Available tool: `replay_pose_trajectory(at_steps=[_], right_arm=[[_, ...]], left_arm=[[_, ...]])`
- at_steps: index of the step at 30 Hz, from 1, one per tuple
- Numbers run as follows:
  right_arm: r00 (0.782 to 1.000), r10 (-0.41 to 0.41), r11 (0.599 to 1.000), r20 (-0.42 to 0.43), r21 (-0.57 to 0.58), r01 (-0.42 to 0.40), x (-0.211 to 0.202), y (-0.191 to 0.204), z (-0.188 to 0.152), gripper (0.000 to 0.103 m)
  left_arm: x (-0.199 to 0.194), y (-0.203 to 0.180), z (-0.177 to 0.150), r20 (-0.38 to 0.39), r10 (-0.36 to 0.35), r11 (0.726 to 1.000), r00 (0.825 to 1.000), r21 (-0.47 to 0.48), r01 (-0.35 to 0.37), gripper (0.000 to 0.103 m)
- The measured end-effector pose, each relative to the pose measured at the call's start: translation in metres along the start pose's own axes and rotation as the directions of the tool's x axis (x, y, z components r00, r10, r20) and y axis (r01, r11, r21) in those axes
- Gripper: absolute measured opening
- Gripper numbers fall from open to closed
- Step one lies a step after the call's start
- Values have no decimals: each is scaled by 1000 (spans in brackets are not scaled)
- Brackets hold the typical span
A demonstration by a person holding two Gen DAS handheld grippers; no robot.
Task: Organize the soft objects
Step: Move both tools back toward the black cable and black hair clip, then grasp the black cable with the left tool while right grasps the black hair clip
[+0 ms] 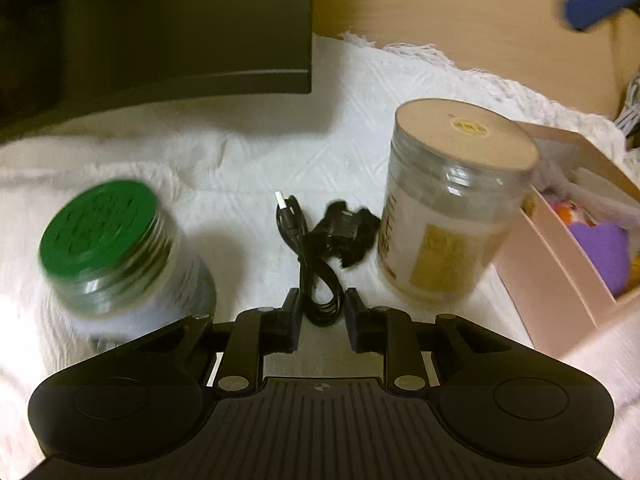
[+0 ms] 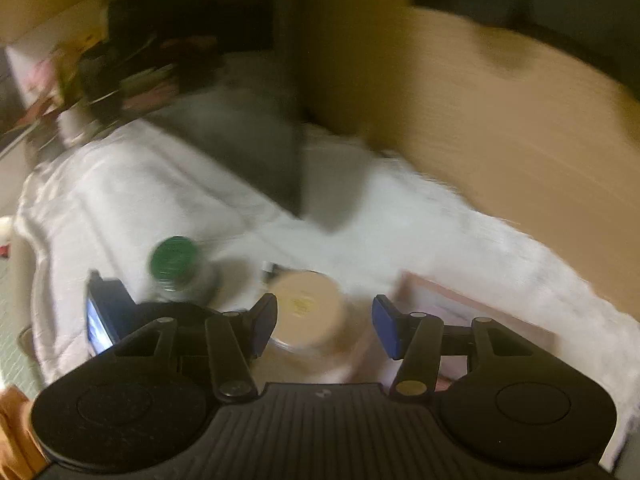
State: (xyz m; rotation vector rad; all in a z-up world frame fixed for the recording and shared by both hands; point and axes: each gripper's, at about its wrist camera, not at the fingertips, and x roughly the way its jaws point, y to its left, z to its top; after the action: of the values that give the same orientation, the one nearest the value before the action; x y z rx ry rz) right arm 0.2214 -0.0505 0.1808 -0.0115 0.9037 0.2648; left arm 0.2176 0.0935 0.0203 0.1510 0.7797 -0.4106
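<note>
A pink box (image 1: 560, 248) at the right holds soft toys, one purple (image 1: 600, 248). A black coiled USB cable (image 1: 308, 264) and a small black soft piece (image 1: 348, 232) lie on the white cloth (image 1: 240, 168). My left gripper (image 1: 322, 312) is low over the cloth, jaws slightly apart around the cable's near loop. My right gripper (image 2: 324, 328) is open and empty, high above a beige-lidded jar (image 2: 306, 308); the pink box (image 2: 460, 304) shows blurred behind its right finger.
A green-lidded jar (image 1: 116, 248) stands left, a clear jar with a beige lid (image 1: 448, 208) right of the cable. A dark monitor (image 1: 160, 32) stands at the back left. The right wrist view, blurred, shows the green-lidded jar (image 2: 176, 264) and a wooden wall (image 2: 500, 120).
</note>
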Motion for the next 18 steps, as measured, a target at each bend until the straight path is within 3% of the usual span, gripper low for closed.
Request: replay_pose_trajectory(at_steps=[4,10,13,16,18], right_arm=[[997,50,998,-66,-31,-52,35,25,22,53],[991,41,996,-126,-75,-51,73,52,35,53],[987,19,991,-160,-129,-40,81,59,38,53],[964,-13,989,-265,-146,-27,103,59,48,53],[944,-30,990,-329,-141,-18,120,56,54,53]], left_arm=[[-21,14,-15,-8,-21,997,1000,-78,20,22],[-60,30,-39,-64,-44,987,997,-156,33,19],[-76,41,-40,-23,-87,971,996,-225,80,19],[-83,47,-31,52,-99,957,994,-268,110,20],[-76,44,-24,54,-98,960,994,-258,109,21]])
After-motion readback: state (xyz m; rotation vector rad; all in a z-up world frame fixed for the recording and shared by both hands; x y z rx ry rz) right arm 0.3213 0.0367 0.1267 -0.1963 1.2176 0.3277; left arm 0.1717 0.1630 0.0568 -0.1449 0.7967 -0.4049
